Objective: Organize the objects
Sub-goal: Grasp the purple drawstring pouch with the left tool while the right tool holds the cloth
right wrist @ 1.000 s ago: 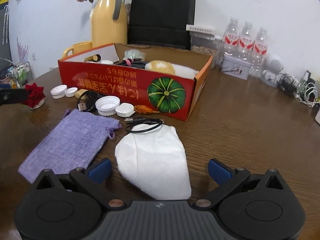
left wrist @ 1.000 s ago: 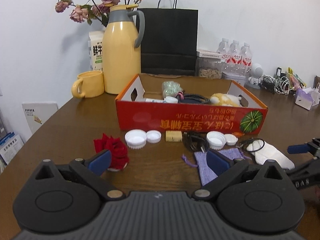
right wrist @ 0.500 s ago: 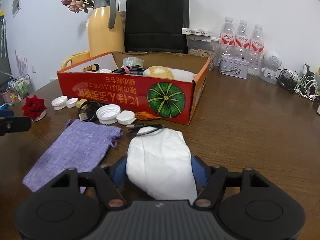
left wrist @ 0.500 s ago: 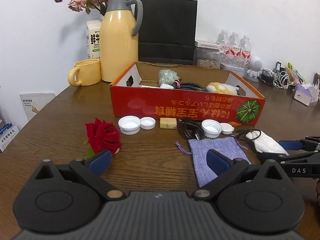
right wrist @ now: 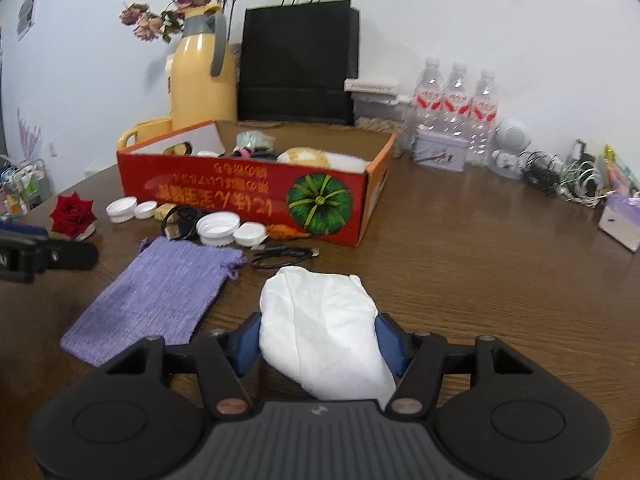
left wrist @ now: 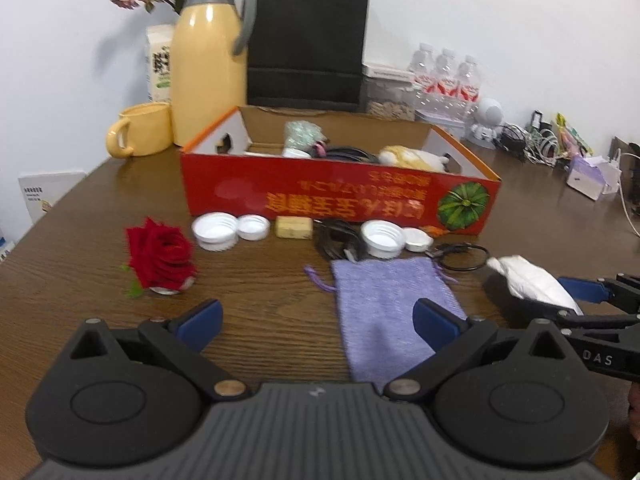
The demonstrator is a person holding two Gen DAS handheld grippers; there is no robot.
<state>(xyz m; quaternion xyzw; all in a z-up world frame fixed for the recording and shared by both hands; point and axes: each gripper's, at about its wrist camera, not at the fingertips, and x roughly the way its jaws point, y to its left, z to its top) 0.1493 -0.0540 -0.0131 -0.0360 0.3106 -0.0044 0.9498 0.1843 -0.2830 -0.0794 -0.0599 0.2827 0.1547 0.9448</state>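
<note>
the left gripper (left wrist: pixel 316 322) is held with its jaws spread and nothing between them, above bare table (left wrist: pixel 256 280); the red rose (left wrist: pixel 160 258) lies ahead to its left and the purple pouch (left wrist: pixel 394 302) ahead to its right, long axis running away toward the red box (left wrist: pixel 340 200). the white cloth bundle (right wrist: pixel 324 328), further right, is clamped by the right gripper (right wrist: pixel 320 340), whose jaws have just been closing on it. the box lies ahead and slightly left of that bundle, so the right hand is judged nearer for the placing.

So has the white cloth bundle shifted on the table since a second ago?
Yes. The white cloth bundle, squeezed between the closing right gripper fingers, now lies clear of the black cable loop it overlapped earlier.
</note>
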